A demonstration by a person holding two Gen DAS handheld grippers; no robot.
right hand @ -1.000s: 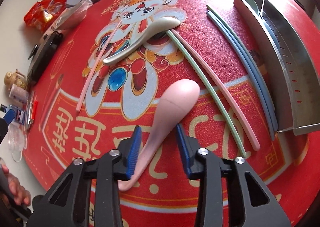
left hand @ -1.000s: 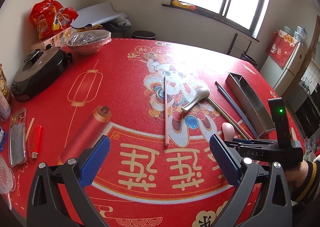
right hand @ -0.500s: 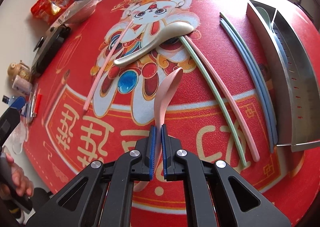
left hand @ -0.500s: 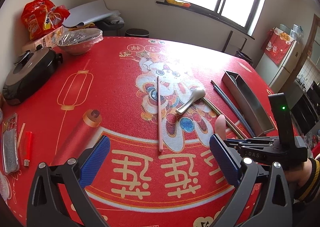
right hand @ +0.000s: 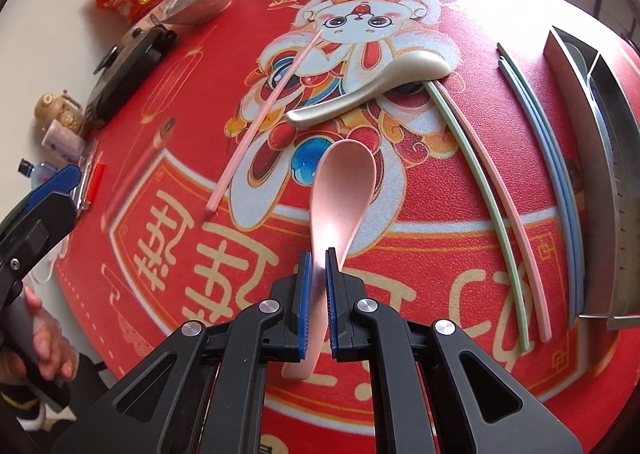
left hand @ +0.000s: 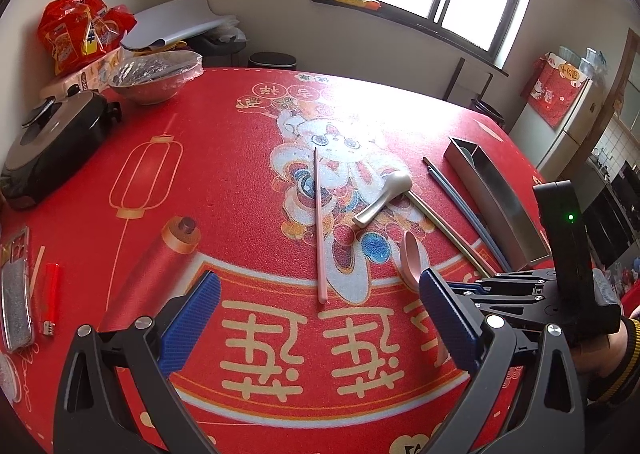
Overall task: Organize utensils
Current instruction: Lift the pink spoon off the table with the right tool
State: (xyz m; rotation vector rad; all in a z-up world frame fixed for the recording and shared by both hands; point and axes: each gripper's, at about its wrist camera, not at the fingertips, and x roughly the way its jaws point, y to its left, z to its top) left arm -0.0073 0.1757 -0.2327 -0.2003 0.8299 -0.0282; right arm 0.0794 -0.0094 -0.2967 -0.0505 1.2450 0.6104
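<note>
My right gripper (right hand: 319, 254) is shut on the handle of a pink spoon (right hand: 346, 182), held just above the red tablecloth with its bowl pointing away from me. From the left wrist view the same spoon (left hand: 414, 254) pokes out past the right gripper (left hand: 520, 286). A beige spoon (right hand: 372, 88) lies beyond it, across a green chopstick (right hand: 484, 194) and a pink chopstick (right hand: 516, 222). Blue chopsticks (right hand: 560, 174) lie beside a metal tray (right hand: 616, 174). A lone pink chopstick (left hand: 319, 222) lies ahead of my left gripper (left hand: 318, 284), which is open with nothing in it.
Along the table's left side stand a black cooker (left hand: 52, 150), a film-covered bowl (left hand: 156, 74) and snack bags (left hand: 76, 34). A red lighter (left hand: 50, 298) and a clear phone case (left hand: 16, 290) lie near the left edge. A fridge (left hand: 568, 122) stands past the far right.
My right gripper shut on the pink spoon's handle and lifted it off the cloth; the spoon then rolled from edge-on to bowl facing up. The left gripper barely shifted.
</note>
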